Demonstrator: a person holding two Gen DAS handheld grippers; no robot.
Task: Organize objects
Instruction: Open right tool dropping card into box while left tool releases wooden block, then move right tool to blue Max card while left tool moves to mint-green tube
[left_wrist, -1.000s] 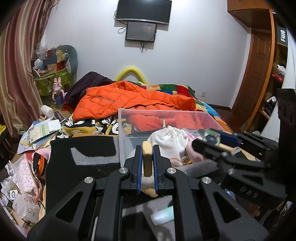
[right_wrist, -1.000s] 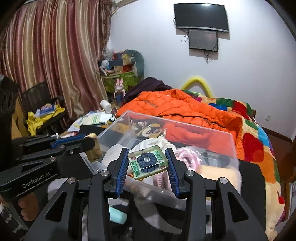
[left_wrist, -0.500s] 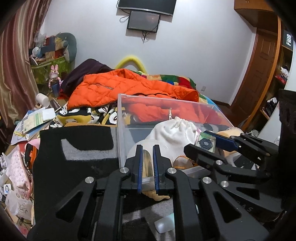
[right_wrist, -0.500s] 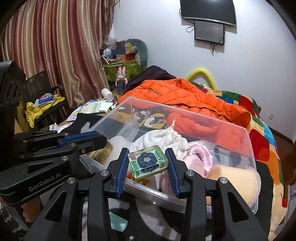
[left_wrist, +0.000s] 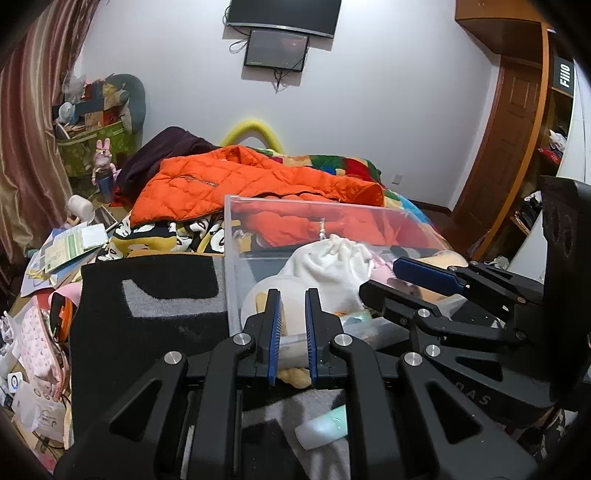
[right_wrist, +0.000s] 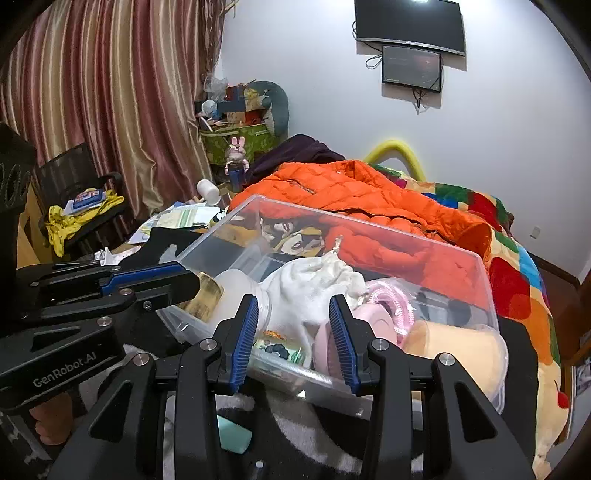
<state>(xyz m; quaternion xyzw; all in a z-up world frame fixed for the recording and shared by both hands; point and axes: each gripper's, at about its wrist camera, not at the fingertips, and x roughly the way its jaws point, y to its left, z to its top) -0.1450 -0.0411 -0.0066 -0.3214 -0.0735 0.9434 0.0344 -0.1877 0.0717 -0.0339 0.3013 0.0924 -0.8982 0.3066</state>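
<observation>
Over the clear bin (right_wrist: 480, 295), right gripper (right_wrist: 293, 341) wide and empty; left gripper (left_wrist: 292, 332) narrowly parted, empty.

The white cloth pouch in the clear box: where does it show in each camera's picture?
Left wrist view: the white pouch sits right of centre, just beyond the left gripper.
Right wrist view: the pouch is at centre, above the right gripper.
Shared landmark: the orange jacket behind the clear box.

Your way into the clear bin (right_wrist: 369, 236) is open from above; the white pouch (right_wrist: 314, 280) and pink items (right_wrist: 373, 317) crowd its floor.
</observation>
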